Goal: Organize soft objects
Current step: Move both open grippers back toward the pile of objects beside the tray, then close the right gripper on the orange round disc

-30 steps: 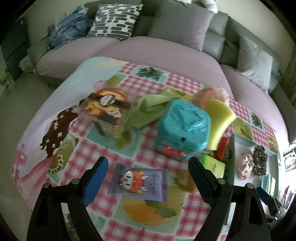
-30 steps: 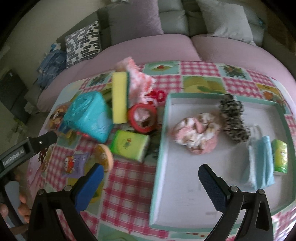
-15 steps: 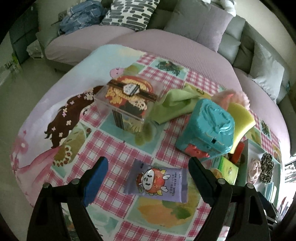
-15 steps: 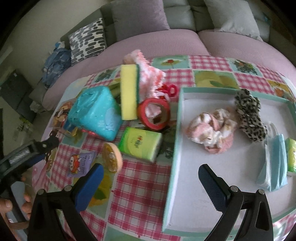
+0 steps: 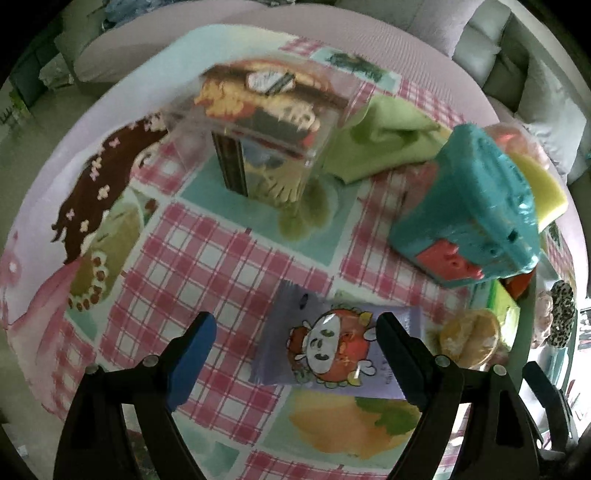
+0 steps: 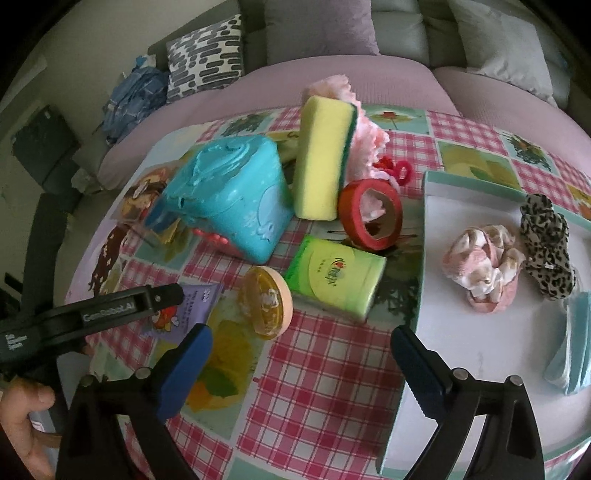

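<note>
My left gripper (image 5: 295, 354) is open just above a purple cartoon packet (image 5: 332, 350) lying flat on the checked cloth; the packet also shows in the right wrist view (image 6: 177, 314). My right gripper (image 6: 299, 365) is open and empty over the cloth beside the white tray (image 6: 461, 339). The tray holds a pink scrunchie (image 6: 484, 266), a leopard scrunchie (image 6: 546, 240) and a blue folded cloth (image 6: 572, 354). A green tissue pack (image 6: 336, 280), a yellow sponge (image 6: 325, 155), pink fluffy cloth (image 6: 365, 136) and a green cloth (image 5: 380, 147) lie outside the tray.
A teal plastic box (image 6: 225, 195), red tape roll (image 6: 369, 214), round orange tin (image 6: 266, 302) and clear box with printed cards (image 5: 266, 125) crowd the table's middle. A purple sofa with cushions (image 6: 321, 33) curves behind the table.
My left gripper has moved forward and down toward the purple packet. My right gripper has shifted left, toward the loose objects. Both stay open.
</note>
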A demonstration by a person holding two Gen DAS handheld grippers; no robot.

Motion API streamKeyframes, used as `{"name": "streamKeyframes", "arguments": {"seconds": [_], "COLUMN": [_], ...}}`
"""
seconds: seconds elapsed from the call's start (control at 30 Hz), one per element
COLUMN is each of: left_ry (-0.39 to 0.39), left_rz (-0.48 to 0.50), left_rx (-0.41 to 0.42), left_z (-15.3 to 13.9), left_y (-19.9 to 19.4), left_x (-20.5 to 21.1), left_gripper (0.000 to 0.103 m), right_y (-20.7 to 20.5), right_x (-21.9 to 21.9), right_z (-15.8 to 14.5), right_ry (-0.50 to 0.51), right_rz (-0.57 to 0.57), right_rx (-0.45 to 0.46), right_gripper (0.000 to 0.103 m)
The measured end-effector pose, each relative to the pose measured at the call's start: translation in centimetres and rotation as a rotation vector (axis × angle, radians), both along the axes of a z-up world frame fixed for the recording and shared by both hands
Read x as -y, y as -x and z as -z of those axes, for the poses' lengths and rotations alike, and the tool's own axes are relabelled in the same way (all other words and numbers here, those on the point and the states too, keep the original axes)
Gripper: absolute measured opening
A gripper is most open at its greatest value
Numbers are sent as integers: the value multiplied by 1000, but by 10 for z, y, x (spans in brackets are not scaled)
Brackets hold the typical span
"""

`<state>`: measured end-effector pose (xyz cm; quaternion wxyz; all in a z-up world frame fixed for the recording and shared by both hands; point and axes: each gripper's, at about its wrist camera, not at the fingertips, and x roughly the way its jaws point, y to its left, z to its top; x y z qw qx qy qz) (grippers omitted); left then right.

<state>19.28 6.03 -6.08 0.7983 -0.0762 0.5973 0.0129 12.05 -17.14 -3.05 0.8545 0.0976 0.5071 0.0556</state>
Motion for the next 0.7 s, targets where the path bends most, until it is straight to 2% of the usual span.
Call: {"name": "streamKeyframes", "arguments": {"seconds": [0.17, 0.4, 0.53, 0.6, 0.7], "left_ry": [-2, 23, 54, 57, 69], "left_rz": [17, 27, 1, -1, -7], "left_rx": [1, -9, -14, -15, -14], "left_z": [4, 6, 5, 6, 6], "left_y": [-4, -7, -8, -10, -11], "left_x": [2, 9, 7, 2, -2], "left_gripper": [89, 89, 89, 89, 89], "right_y": [-2, -5, -9, -10, -14], "right_x": [-2, -9, -14, -15, -16], "right_z": [3, 8, 10, 11, 14], "right_ry": [4, 6, 5, -2, -20], "right_rz": [0, -29, -36, -37, -34], "right_rx": [-10, -14, -11, -11, -16], "right_gripper": [98, 91, 82, 81, 70]}}
